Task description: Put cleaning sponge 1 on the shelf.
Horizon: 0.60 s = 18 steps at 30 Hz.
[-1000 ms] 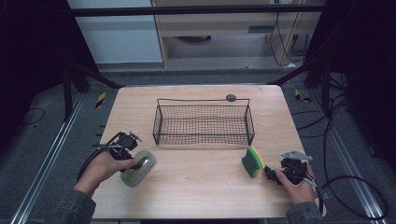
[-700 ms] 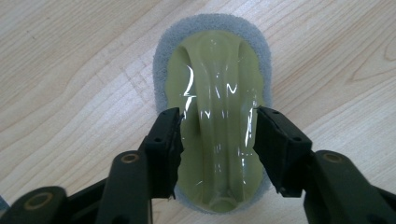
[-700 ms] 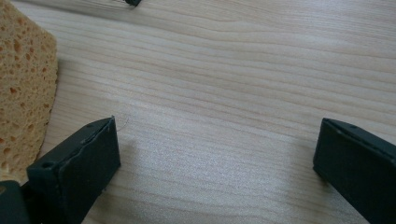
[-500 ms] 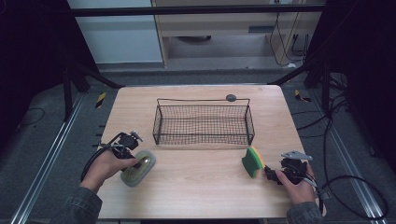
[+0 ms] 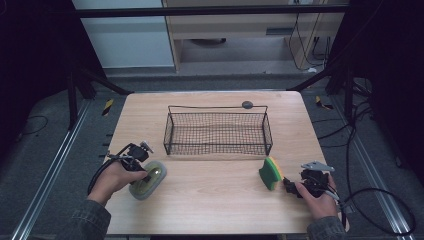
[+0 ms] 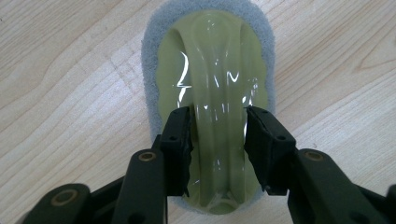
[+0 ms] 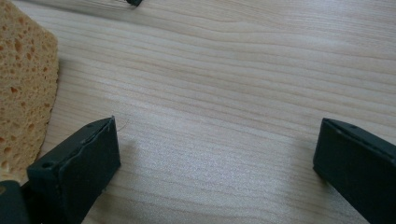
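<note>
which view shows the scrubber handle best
The left gripper view: the scrubber sits close up, its glossy green handle between the two pads, which have just been closing and now touch its sides. The high view shows it small, partly behind the left claw. The right gripper view looks at a sponge instead.

A pale wooden counter with a light grain stands on a grey carpeted floor. Silver metal rails run along the floor at both sides. Behind it, a beige cabinet sits beside a white wall panel. Black frame bars cross the top, and black cables trail at the right. Yellow-and-black striped tape markers lie on the floor. The edges of the room are dark.
</note>
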Each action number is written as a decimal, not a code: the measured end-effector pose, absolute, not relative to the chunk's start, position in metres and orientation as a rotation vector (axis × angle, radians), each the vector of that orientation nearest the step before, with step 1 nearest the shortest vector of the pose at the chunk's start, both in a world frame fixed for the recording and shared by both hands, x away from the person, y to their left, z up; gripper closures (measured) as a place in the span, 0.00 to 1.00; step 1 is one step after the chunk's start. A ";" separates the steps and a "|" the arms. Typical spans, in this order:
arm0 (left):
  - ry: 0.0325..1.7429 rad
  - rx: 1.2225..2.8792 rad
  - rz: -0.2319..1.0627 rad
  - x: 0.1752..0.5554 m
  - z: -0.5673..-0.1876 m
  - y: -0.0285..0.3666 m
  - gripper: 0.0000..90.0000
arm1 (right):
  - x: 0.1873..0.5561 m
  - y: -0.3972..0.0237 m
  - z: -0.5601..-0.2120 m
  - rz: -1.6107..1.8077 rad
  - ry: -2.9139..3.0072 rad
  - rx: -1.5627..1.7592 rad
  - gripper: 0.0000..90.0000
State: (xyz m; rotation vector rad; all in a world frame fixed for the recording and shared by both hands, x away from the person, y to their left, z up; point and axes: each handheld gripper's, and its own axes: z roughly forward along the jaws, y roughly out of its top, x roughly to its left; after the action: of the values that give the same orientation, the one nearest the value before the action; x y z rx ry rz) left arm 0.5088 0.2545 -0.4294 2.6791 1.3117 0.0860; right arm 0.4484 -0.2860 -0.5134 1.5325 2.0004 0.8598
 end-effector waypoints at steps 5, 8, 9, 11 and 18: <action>1.313 2.691 0.093 0.511 -0.431 0.253 0.68 | 0.449 -0.286 -0.513 0.860 2.001 1.531 0.01; 1.321 2.681 0.095 0.513 -0.431 0.254 0.70 | 0.449 -0.286 -0.513 0.861 2.002 1.530 0.01; 1.319 2.676 0.090 0.513 -0.430 0.254 0.72 | 0.449 -0.286 -0.513 0.861 2.003 1.530 0.01; 1.314 2.680 0.089 0.513 -0.429 0.254 0.74 | 0.449 -0.286 -0.513 0.861 2.004 1.529 0.01; 1.249 2.707 0.104 0.512 -0.425 0.253 0.78 | 0.449 -0.286 -0.513 0.862 2.005 1.528 0.01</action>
State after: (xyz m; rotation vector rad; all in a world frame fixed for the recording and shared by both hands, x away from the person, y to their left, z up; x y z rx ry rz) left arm 0.5122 0.2532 -0.4249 2.7070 1.2486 0.1043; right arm 0.4487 -0.2863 -0.5134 1.5281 2.0046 0.8615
